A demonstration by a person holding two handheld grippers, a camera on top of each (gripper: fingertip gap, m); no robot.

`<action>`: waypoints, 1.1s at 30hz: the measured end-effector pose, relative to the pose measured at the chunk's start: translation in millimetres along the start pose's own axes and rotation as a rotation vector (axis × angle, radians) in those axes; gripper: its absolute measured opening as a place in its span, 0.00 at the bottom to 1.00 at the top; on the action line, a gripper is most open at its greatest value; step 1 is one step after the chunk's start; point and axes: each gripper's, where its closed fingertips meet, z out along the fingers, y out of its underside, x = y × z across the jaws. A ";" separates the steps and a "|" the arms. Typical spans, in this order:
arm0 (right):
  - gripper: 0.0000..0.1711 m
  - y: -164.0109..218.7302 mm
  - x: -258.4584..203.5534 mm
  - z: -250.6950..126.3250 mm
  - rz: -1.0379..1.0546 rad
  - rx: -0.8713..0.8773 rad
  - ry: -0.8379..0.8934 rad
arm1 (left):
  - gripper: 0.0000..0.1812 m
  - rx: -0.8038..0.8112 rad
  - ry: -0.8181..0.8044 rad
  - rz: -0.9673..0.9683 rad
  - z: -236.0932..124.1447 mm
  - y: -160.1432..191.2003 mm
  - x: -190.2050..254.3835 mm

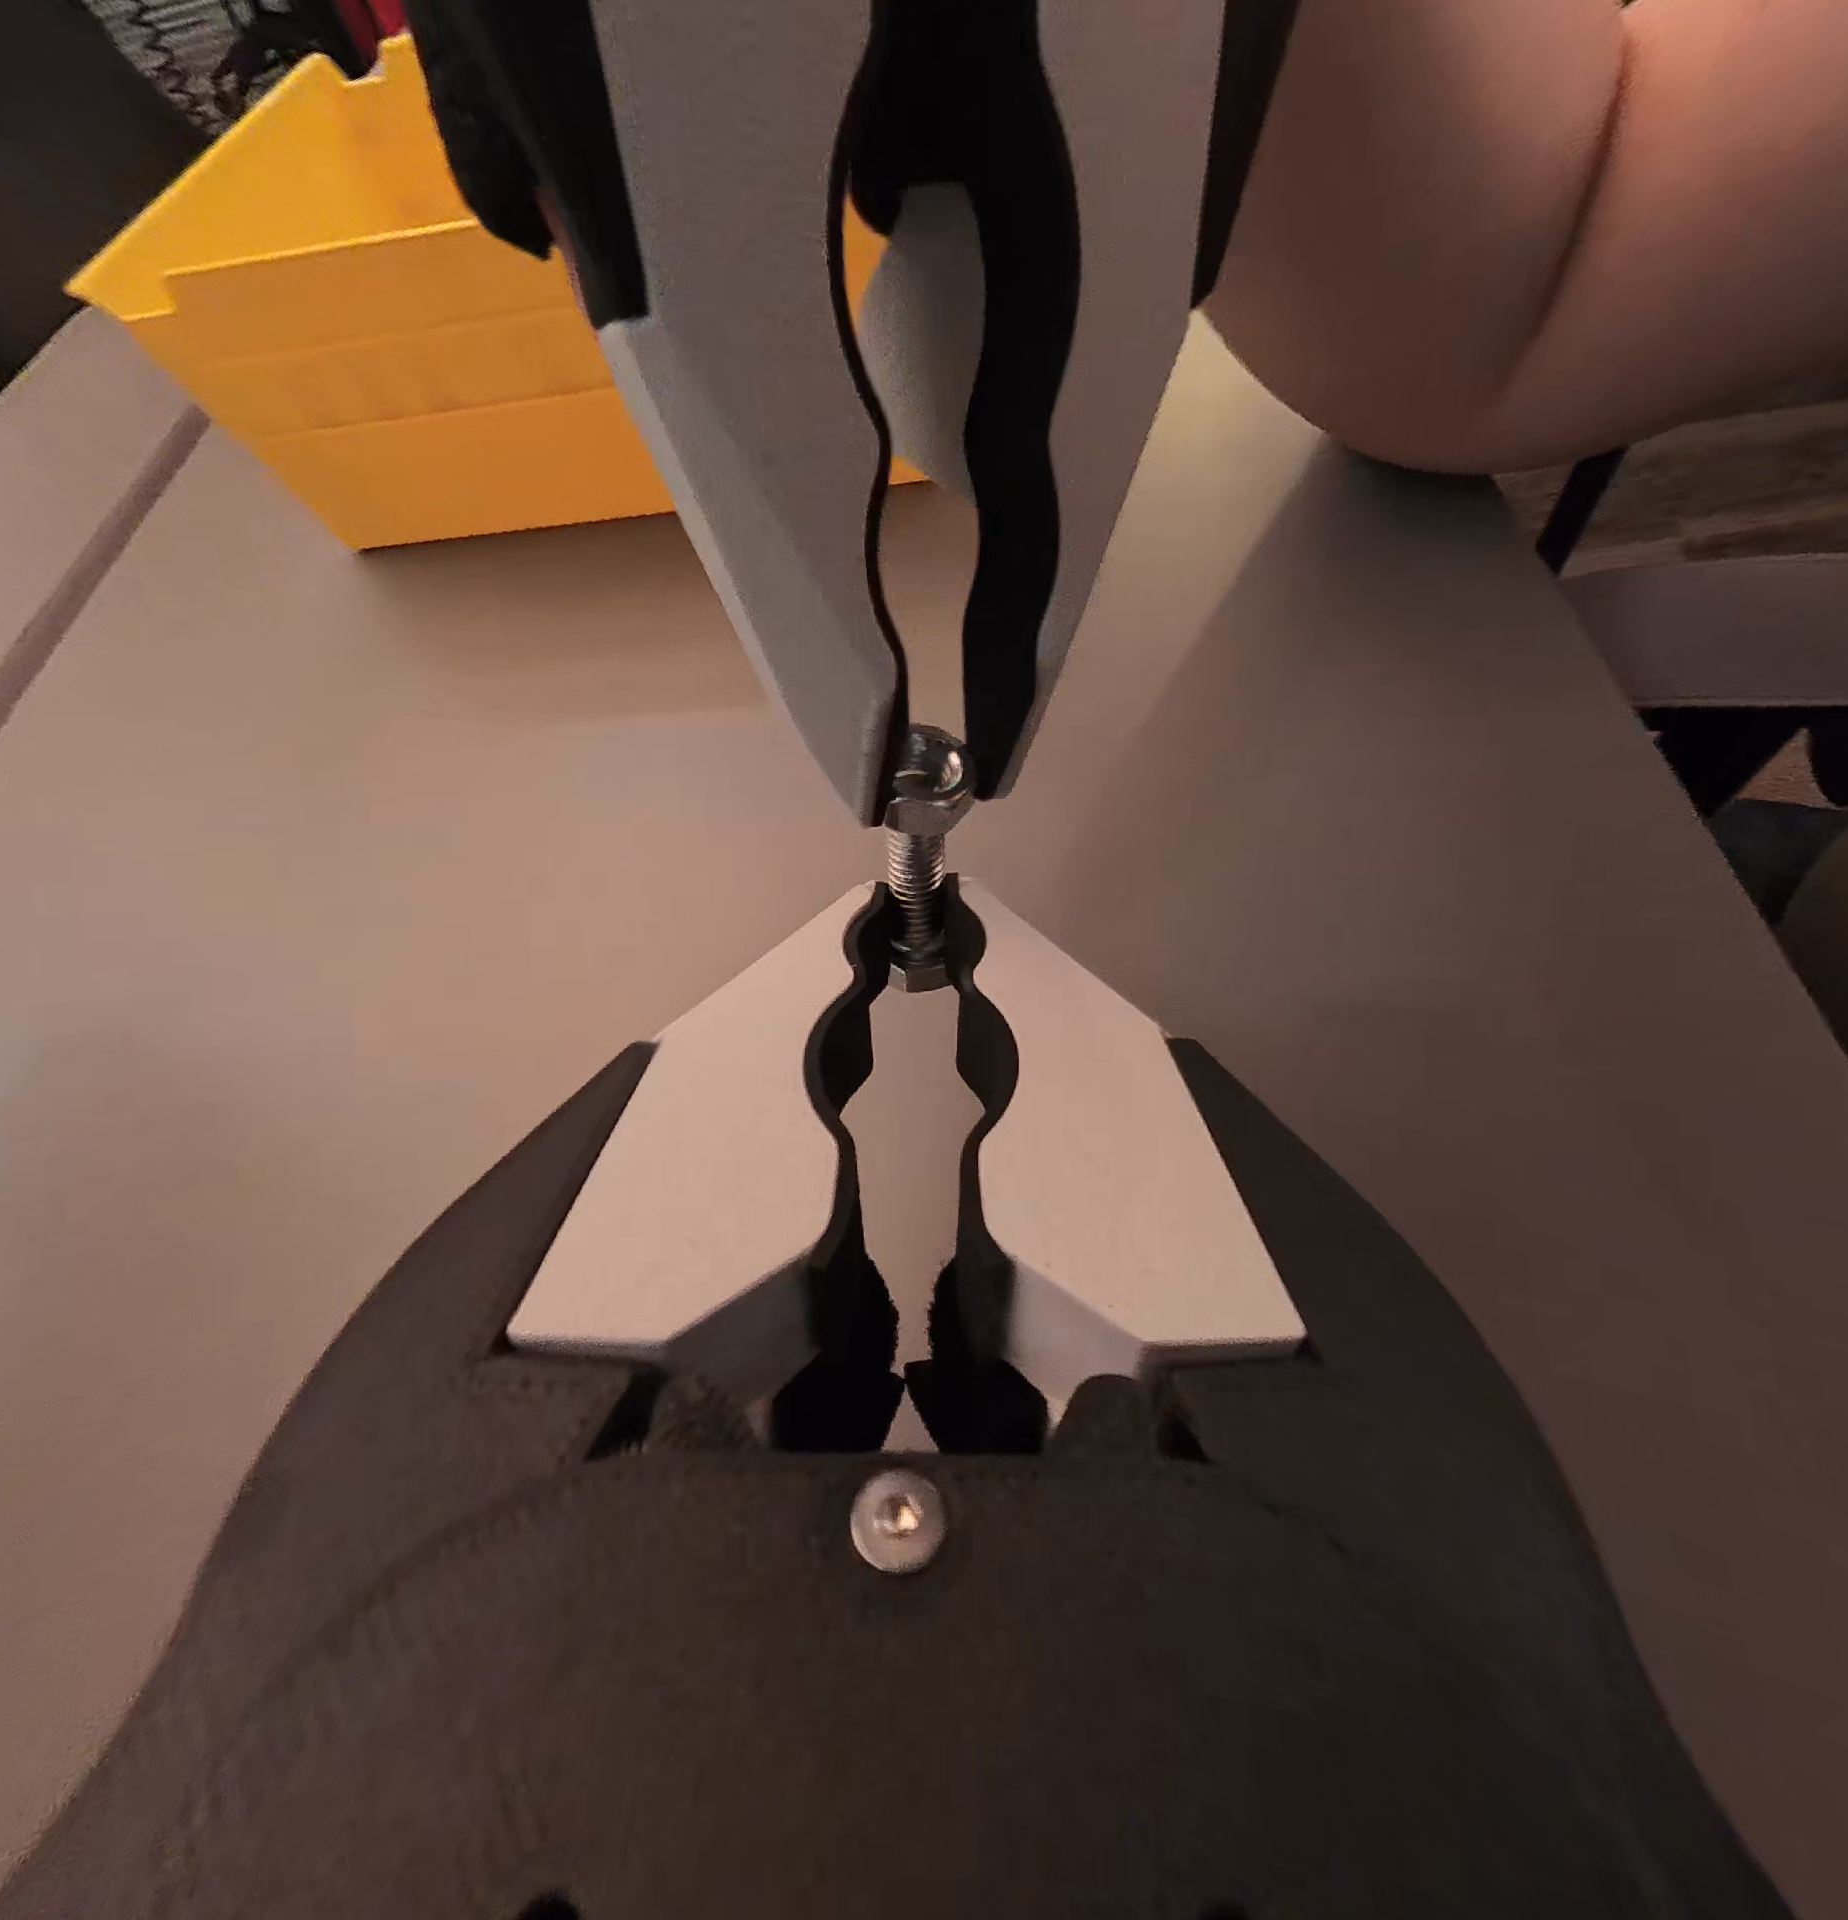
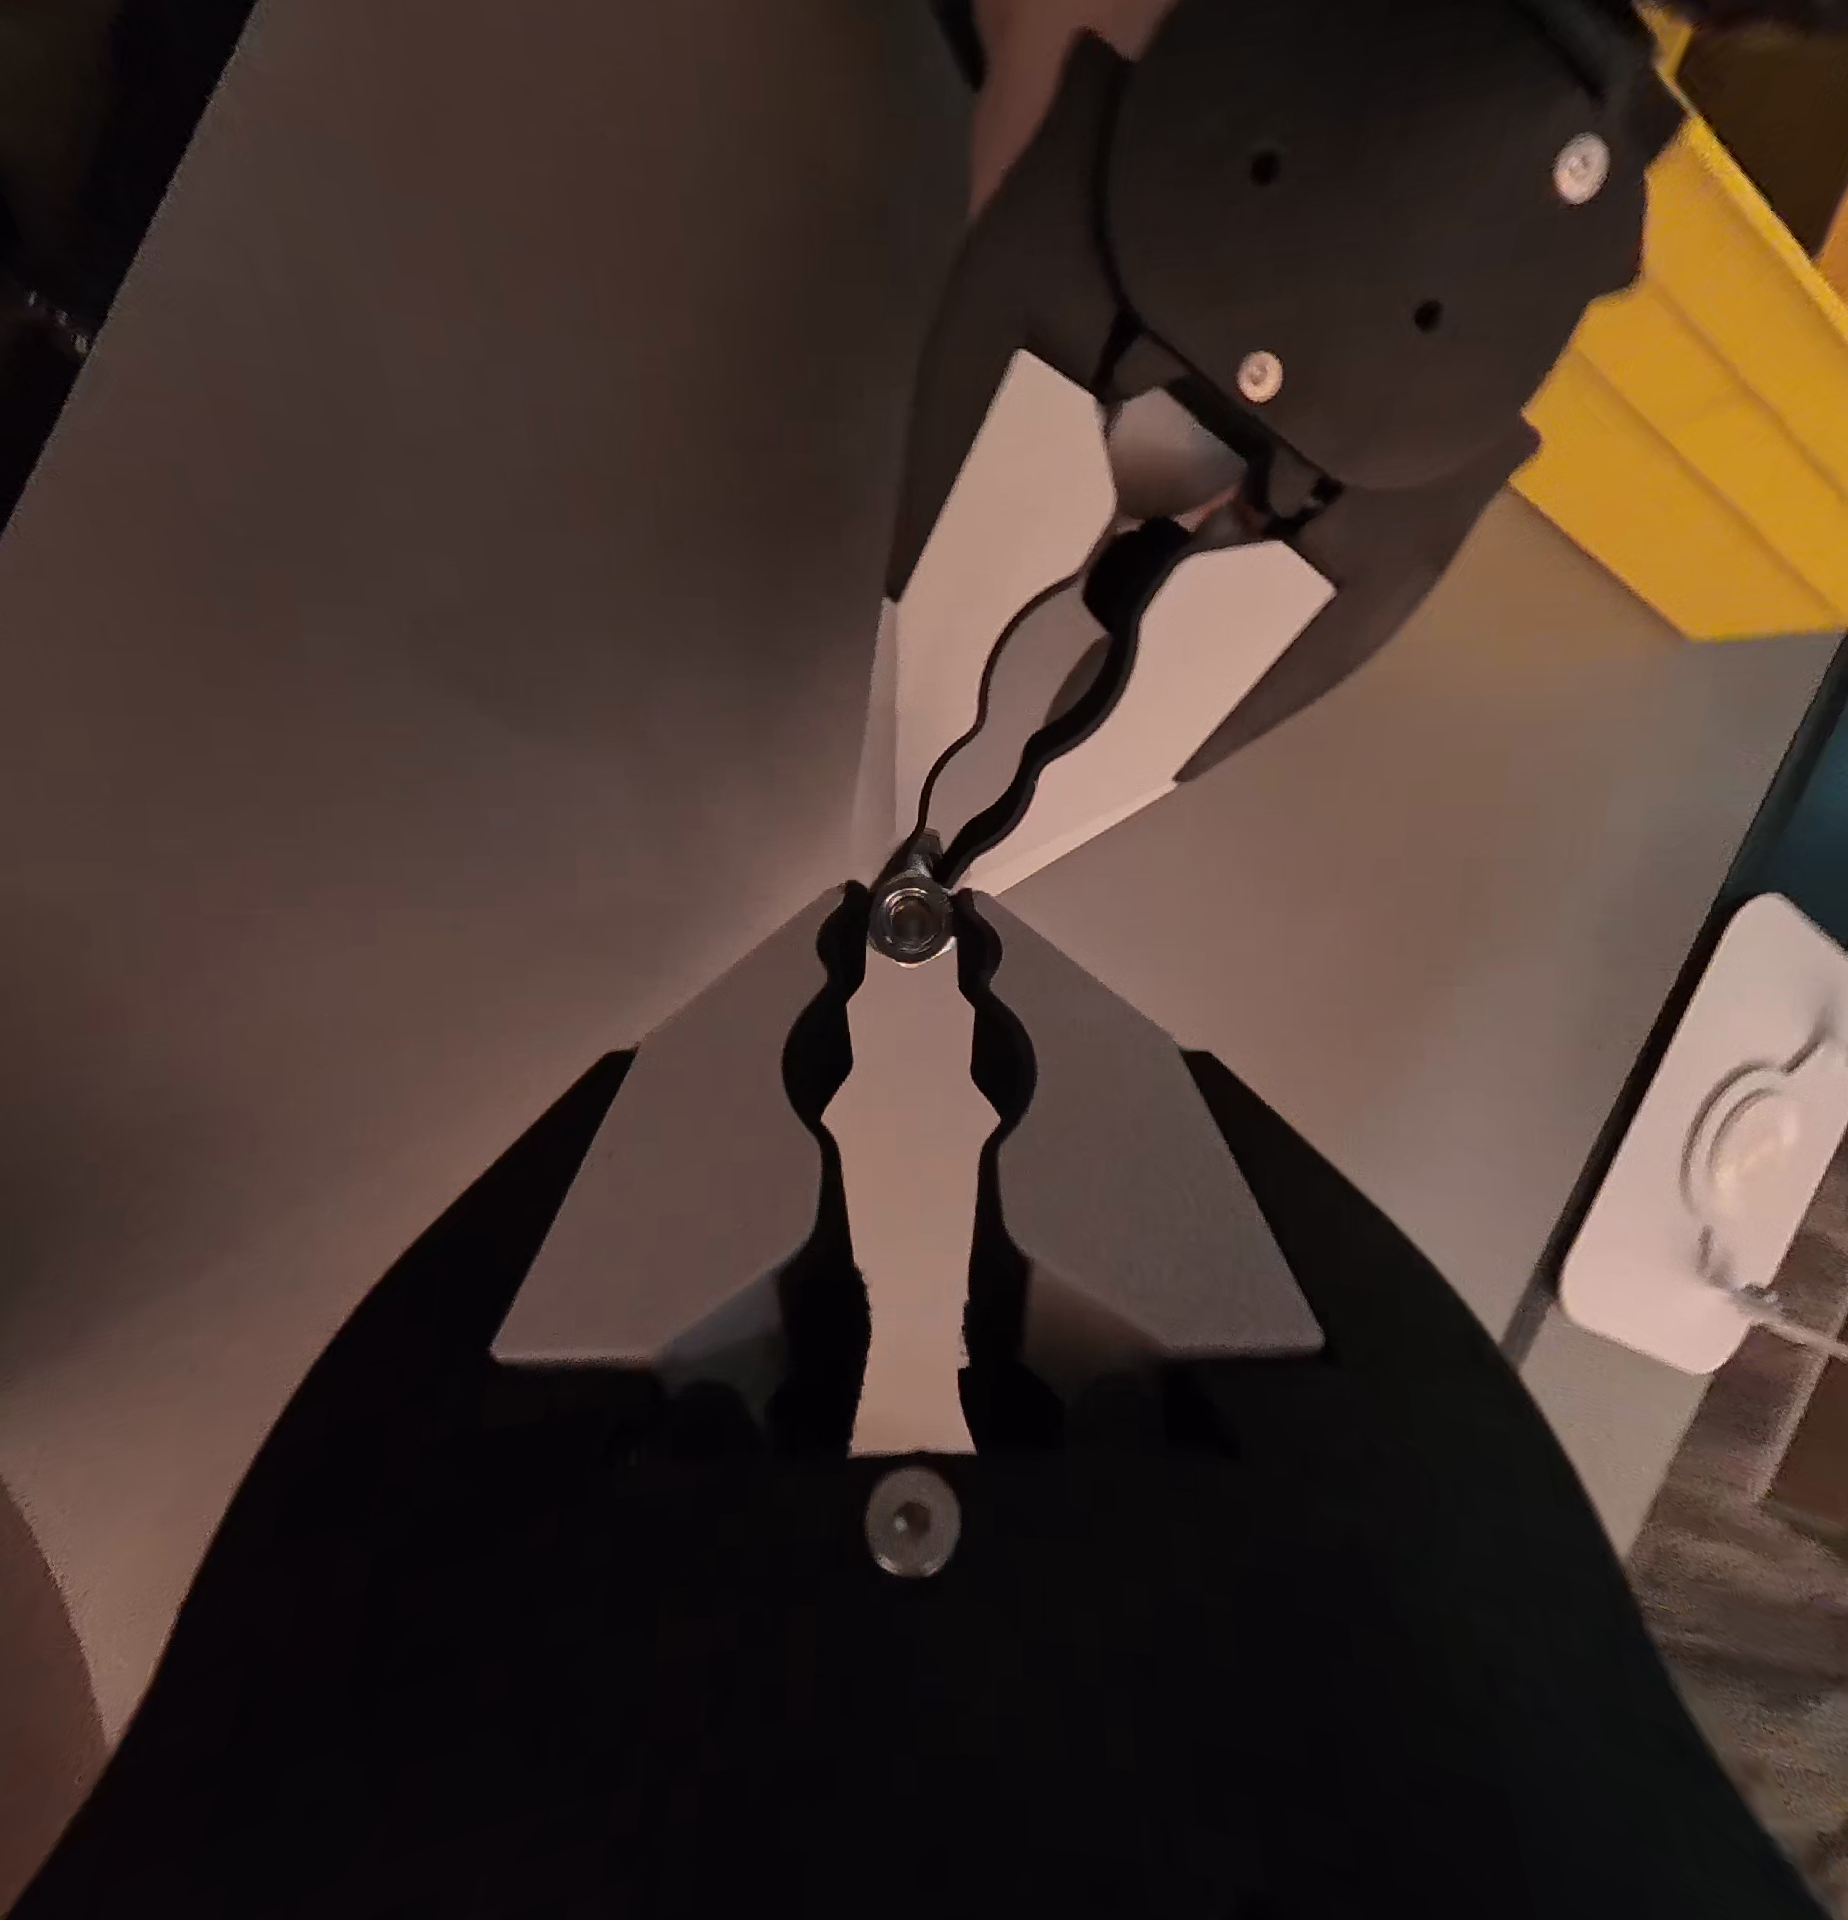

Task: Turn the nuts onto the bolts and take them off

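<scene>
A small steel bolt [image 1: 912, 871] hangs in the air between my two grippers, above the grey table [image 1: 380, 831]. My left gripper [image 1: 918, 891] is shut around the threaded end, with a hex nut [image 1: 912, 977] pinched between its black pads. My right gripper [image 1: 930, 800] reaches in from above and is shut on the bolt's round head [image 1: 932, 764]; a second nut [image 1: 925, 808] sits just under that head. In the right wrist view my right gripper [image 2: 907, 899] holds the head end [image 2: 907, 925], seen end-on, and my left gripper [image 2: 935, 862] comes in from the upper right.
A yellow plastic bin [image 1: 380, 343] stands on the table behind the grippers; it also shows at the upper right of the right wrist view [image 2: 1730, 416]. A person's forearm [image 1: 1574, 208] is at the upper right. A white plate with a clear hook [image 2: 1720, 1143] lies beyond the table's edge. My two grippers' fingertips are within a few centimetres of each other.
</scene>
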 end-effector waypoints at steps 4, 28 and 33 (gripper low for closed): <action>0.09 1.0 14.6 0.4 0.147 0.030 0.006 | 0.04 0.002 -0.076 -0.020 -3.8 0.0 -13.5; 0.09 -16.2 96.4 -36.5 0.478 0.453 0.195 | 0.04 0.270 -0.410 -0.221 -56.8 -25.8 -74.5; 0.09 -14.8 83.1 -37.1 0.423 0.438 0.146 | 0.04 0.200 -0.407 -0.142 -46.9 -24.1 -66.8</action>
